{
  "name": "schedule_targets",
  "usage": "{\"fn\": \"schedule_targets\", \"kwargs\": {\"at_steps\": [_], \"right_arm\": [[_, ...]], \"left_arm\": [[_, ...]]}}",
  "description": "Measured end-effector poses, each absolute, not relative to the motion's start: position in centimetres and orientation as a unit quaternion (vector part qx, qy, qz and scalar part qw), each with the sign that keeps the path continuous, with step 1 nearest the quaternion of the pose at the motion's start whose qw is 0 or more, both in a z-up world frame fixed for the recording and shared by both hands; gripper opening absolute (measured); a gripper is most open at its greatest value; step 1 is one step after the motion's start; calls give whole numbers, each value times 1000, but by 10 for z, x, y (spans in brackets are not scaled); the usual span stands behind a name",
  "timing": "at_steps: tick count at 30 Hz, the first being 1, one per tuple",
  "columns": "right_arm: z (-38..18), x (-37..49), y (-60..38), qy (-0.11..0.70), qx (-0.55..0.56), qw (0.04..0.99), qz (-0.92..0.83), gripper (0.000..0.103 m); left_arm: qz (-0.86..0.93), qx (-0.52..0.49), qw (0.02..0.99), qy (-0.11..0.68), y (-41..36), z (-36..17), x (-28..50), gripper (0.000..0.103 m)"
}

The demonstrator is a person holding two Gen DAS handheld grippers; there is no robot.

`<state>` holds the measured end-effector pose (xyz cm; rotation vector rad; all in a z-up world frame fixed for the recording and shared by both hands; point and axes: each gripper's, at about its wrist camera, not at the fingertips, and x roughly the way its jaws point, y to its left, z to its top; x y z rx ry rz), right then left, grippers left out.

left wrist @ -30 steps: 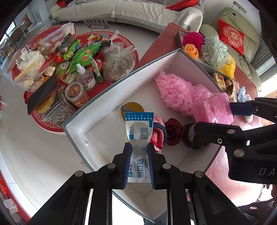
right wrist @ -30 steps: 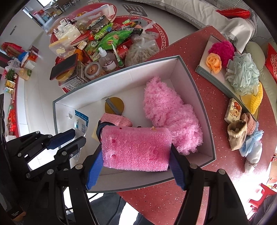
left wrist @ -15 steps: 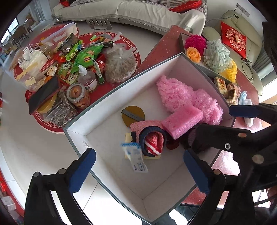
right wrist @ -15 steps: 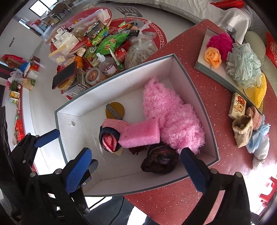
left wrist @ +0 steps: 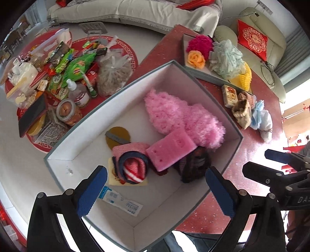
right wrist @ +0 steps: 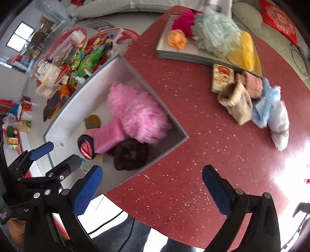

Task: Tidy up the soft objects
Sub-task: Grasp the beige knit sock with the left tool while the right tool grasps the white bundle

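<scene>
Red speckled table (right wrist: 193,124), box (left wrist: 211,81) crowded. Both grippers, left (left wrist: 155,192) and right (right wrist: 153,191), spread, empty. At two o'clock (loose) beige pouch (right wrist: 237,102): may slip from pads.

A red speckled worktop (right wrist: 193,120) stands over a pale tiled floor (left wrist: 17,155). On the floor lies a round red mat (left wrist: 126,48) with a white key-pattern border, crowded with snack packets and jars. Behind it runs a long sofa under a beige throw (left wrist: 135,11). At the right a cream armchair (left wrist: 271,48) carries a red cushion (left wrist: 253,41). Daylight glares across the worktop's right side, and a window (right wrist: 20,36) shows far left.
</scene>
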<state>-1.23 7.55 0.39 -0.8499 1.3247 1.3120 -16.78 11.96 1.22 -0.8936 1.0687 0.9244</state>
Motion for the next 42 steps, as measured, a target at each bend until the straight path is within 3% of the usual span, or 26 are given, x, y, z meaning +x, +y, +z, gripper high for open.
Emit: {"fn": "schedule_targets", "kwargs": {"at_steps": [9,15,26,36,37,39,40,42], "right_arm": [[-19,109,4,624,-260,594,435,103],[-34,176,-31,637,-230,631,379,103],[-53,244,-13,550,-337,649,404,103],[-79,248,49,446,-403,641,477,102],[-81,246,53,442,-406,639,481,98],[-87,245,60,438,-411,636,485,77],[-90,246,63,442,-411,633,485,53],[-98,251,66,469,-405,625,474,50]], "left_arm": [[311,-382,718,493,111,31,-26,102],[302,-461,683,480,119,0,65,102],[423,-524,586,450,155,-83,108,102],[461,-538,542,451,169,-126,111,102],[465,-535,544,449,169,-125,111,102],[466,-532,542,455,170,-126,111,102],[464,-526,540,465,169,-127,114,102],[450,-506,535,505,176,-131,127,102]]}}
